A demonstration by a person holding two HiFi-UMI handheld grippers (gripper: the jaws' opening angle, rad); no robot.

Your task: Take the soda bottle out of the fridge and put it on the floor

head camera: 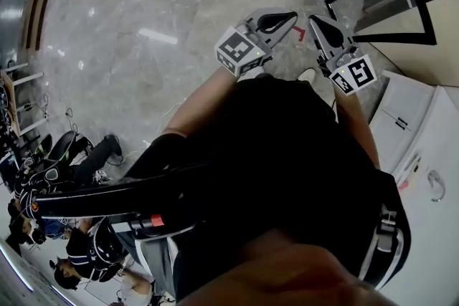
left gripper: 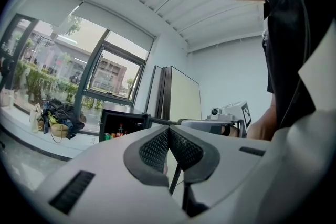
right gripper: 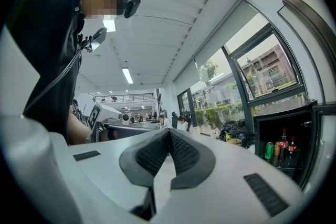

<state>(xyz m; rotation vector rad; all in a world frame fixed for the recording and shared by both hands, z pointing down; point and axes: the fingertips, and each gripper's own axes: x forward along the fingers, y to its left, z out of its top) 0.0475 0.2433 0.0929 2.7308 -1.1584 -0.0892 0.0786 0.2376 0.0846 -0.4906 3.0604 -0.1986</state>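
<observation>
Both tongs are pinched closed on nothing, left gripper [left gripper: 168, 131] and right gripper [right gripper: 169, 134]. The soda bottle [right gripper: 284, 143] stands upright inside the open fridge [right gripper: 314, 139], at three o'clock from the right jaws and well apart. The right hand looks nearer.

Both grippers, left [head camera: 276, 23] and right [head camera: 324, 30], closed, empty, raised together.

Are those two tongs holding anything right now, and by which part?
Nothing is held. The left tongs and right tongs are both shut on nothing. The soda bottle stands inside the open fridge.
</observation>
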